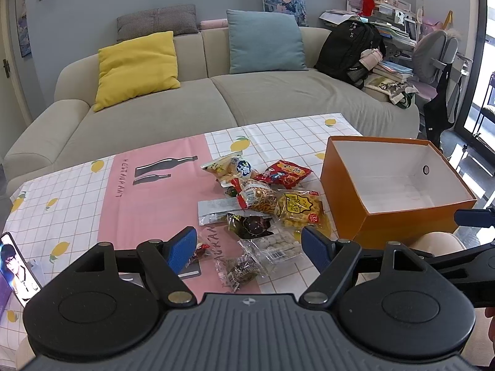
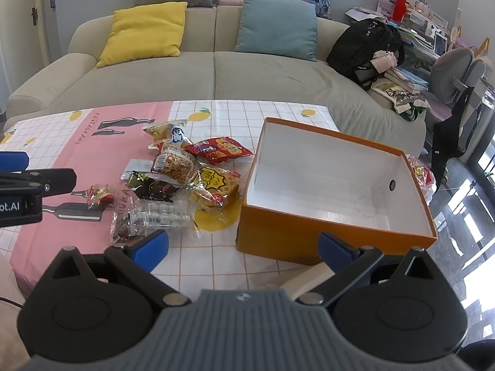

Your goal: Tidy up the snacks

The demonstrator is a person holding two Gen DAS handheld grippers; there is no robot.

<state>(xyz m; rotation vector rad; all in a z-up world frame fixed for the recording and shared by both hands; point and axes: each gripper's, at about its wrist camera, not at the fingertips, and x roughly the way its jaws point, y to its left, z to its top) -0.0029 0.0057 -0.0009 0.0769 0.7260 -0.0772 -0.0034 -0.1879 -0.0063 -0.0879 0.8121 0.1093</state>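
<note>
While both grippers hover low over the counter's near edge, the left gripper (image 1: 249, 244) and right gripper (image 2: 244, 247) have their jaws spread wide, gripping nothing. Just beyond lies the pile of snack packets (image 1: 256, 207) on the lemon-print cloth (image 1: 77, 191). Beside it, to the right, stands the orange box (image 2: 309, 241), open-topped. Farther back sits a sofa (image 1: 185, 105).
</note>
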